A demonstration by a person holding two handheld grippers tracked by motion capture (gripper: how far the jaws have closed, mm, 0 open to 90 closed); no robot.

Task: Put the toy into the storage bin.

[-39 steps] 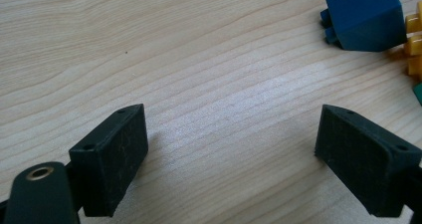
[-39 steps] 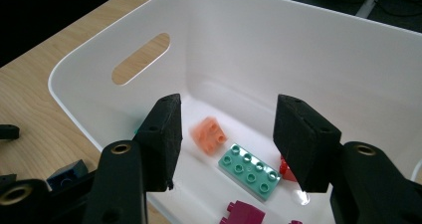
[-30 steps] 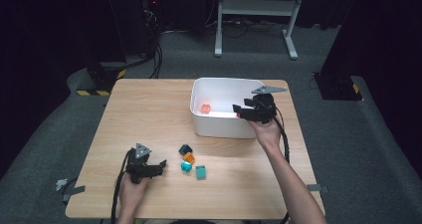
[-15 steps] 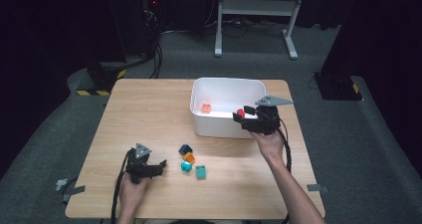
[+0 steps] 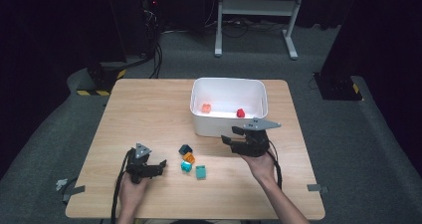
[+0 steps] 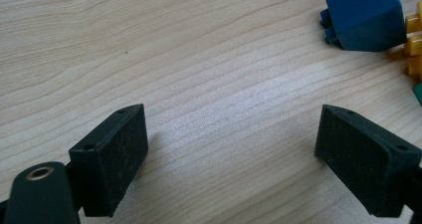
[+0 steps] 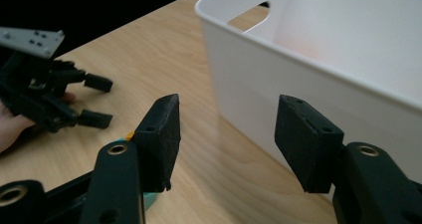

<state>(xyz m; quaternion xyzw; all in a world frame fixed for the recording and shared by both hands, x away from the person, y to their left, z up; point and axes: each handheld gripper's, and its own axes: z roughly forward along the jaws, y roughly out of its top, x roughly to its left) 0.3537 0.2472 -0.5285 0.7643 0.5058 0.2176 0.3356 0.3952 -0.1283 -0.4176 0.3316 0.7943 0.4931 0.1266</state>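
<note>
Black jaws of the right gripper [image 5: 230, 136] are standing apart with nothing between them, hovering just beside the near wall of the white bin [image 5: 219, 127]. Inside that bin, beyond the gripper, a red block [image 5: 240, 113] and an orange-pink block [image 5: 205, 107] are lying. To this gripper's left, four loose blocks are sitting on the wooden table [image 5: 149, 109]: dark blue [image 5: 185, 149], orange [image 5: 188, 158], teal [image 5: 186, 167] and green [image 5: 200, 172]. Farther left, the left gripper [image 5: 160, 166] is resting low on the table, jaws wide apart and empty, with the dark blue block just ahead of it.
</note>
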